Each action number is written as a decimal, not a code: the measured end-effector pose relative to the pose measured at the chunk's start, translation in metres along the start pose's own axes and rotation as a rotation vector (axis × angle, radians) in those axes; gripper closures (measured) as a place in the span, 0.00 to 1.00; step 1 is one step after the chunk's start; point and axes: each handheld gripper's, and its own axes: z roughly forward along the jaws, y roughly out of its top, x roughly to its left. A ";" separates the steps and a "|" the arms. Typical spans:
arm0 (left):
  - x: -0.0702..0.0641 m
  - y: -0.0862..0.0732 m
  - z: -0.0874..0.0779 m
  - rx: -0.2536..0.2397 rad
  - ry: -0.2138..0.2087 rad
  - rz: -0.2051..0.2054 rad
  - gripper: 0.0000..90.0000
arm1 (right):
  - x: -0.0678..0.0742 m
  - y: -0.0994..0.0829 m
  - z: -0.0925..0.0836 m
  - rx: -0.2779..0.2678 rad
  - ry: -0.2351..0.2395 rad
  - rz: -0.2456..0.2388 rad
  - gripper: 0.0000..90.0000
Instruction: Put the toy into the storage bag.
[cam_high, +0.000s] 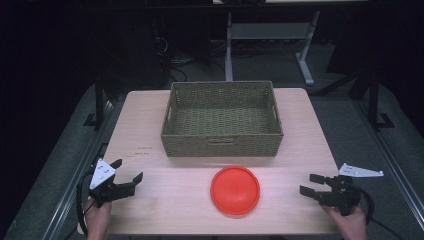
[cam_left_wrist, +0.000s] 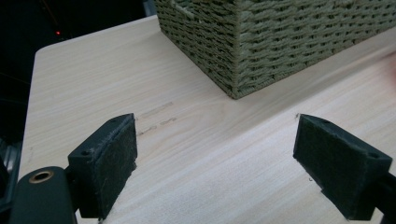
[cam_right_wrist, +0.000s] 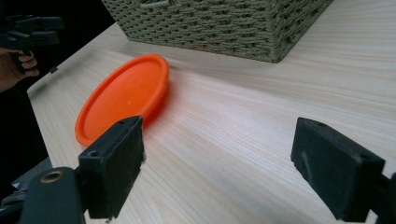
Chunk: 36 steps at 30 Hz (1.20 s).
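Your left gripper (cam_high: 125, 171) sits at the table's (cam_high: 150, 200) near-left corner, jaws spread wide with only bare wood between them. In the left gripper view both pads (cam_left_wrist: 109, 163) are apart over the tabletop, nothing clamped. Your left hand (cam_high: 97, 217) is cut off by the bottom of the high view.

Your right gripper (cam_high: 311, 184) is at the near-right corner, jaws fully apart and holding nothing. The right gripper view confirms it: clear wood between the pads (cam_right_wrist: 119, 165). Your right hand (cam_high: 350, 222) is also clipped at the bottom edge.

The orange disc (cam_high: 235, 190) lies flat near the middle of the near edge, between both grippers and well apart from each. It sits just in front of the wicker basket (cam_high: 222, 145), not touching it. In the right gripper view the left jaw covers part of the disc's near rim.

The basket stands at the table's centre, toward the far edge. Its inside looks bare in the high view, though the near wall hides the floor strip right behind it. The room behind the table is too dark to read.
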 end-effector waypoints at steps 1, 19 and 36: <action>-0.001 0.000 0.000 -0.006 0.001 0.003 0.14 | 0.001 0.001 0.000 -0.001 0.000 -0.001 0.18; -0.003 0.000 0.002 0.001 -0.008 0.020 0.14 | 0.022 0.016 0.017 0.060 0.049 -0.026 0.17; -0.002 -0.001 0.002 -0.005 -0.003 0.016 0.14 | 0.043 0.049 0.040 0.164 0.068 -0.092 0.17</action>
